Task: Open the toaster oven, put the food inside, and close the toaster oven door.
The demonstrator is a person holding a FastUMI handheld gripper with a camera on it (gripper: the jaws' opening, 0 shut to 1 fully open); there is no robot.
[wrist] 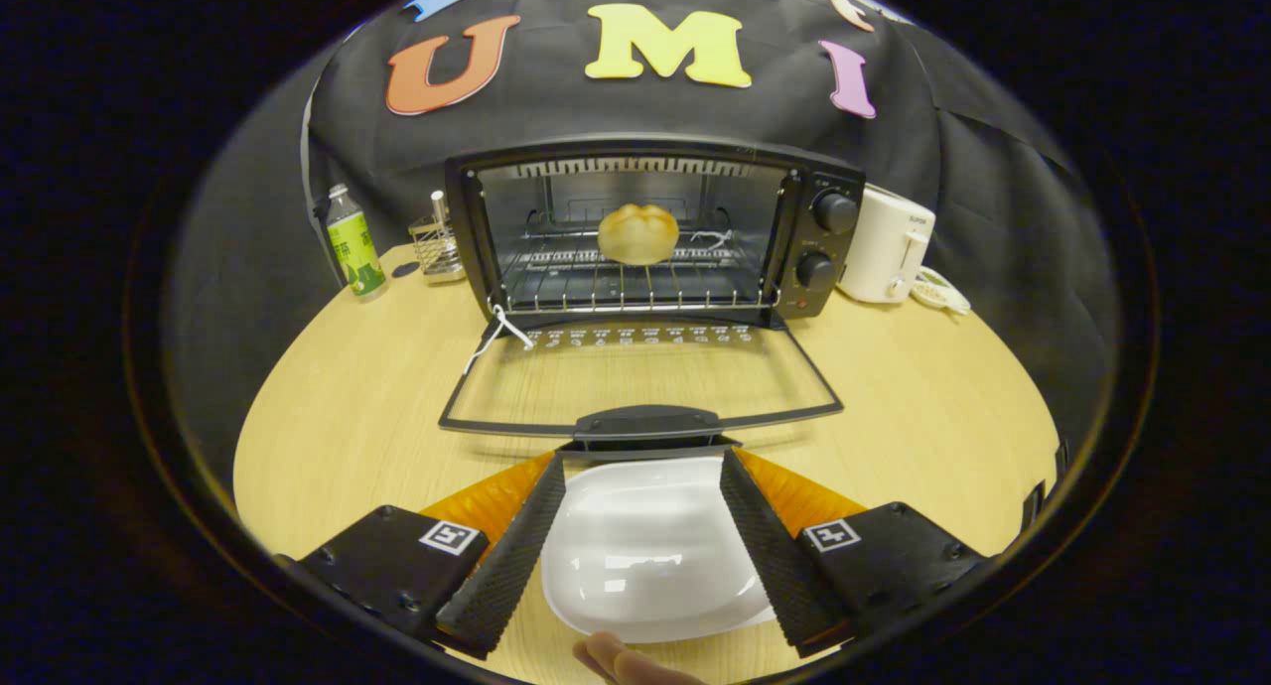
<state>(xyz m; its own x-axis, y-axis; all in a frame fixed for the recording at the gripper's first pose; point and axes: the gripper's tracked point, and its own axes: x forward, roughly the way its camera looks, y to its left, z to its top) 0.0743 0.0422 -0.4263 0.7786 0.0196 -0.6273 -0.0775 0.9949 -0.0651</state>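
Observation:
The black toaster oven [650,226] stands at the back of the wooden table with its glass door [640,377] folded down flat toward me. A round golden bun [638,233] rests on the wire rack inside. The door's handle [645,422] lies just ahead of my fingertips. My gripper [643,467] is open, fingers wide apart with nothing held between them. Below and between the fingers an empty white plate [645,551] lies on the table.
A green-labelled bottle [354,243] and a small wire holder [437,243] stand left of the oven. A white appliance [887,245] stands to its right. A fingertip [621,660] shows just behind the plate. The table [348,407] has bare wood either side of the door.

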